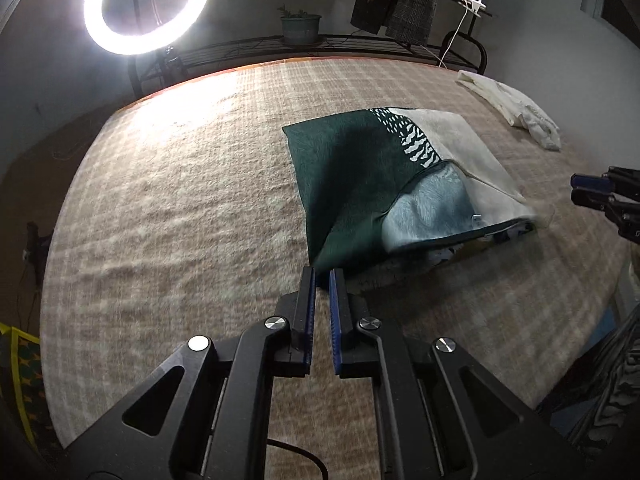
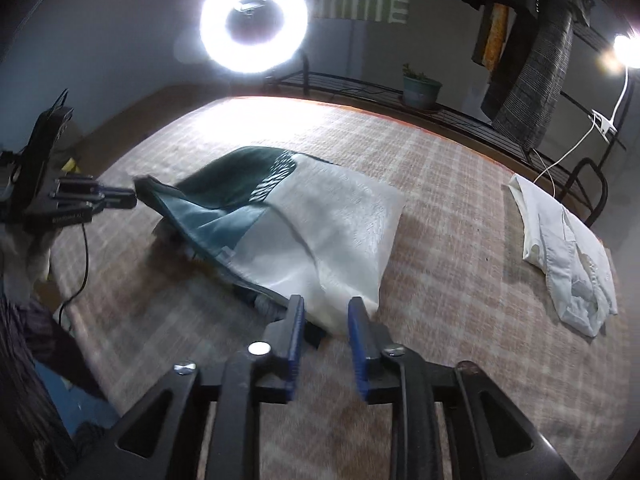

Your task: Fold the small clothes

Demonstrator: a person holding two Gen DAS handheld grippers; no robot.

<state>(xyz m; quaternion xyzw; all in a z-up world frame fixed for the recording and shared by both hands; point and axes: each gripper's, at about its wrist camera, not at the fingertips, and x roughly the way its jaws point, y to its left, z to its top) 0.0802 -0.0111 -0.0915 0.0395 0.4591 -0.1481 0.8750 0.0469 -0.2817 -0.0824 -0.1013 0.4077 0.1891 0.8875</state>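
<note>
A small garment with dark green, light blue and cream panels (image 1: 360,184) lies on the plaid blanket, its near edge lifted. My left gripper (image 1: 322,276) is shut on the garment's dark green corner and holds it up; it also shows in the right wrist view (image 2: 134,196) pinching that corner. My right gripper (image 2: 323,308) is open, its fingers just at the garment's cream near edge (image 2: 340,280), not closed on it. In the left wrist view the right gripper (image 1: 576,190) sits to the right of the garment.
A crumpled white garment (image 2: 568,248) lies at the right of the blanket (image 1: 180,200). A ring light (image 1: 146,4), a black metal rack with a potted plant (image 1: 300,28) and hanging clothes (image 2: 528,64) stand behind. A cable (image 2: 84,264) hangs at left.
</note>
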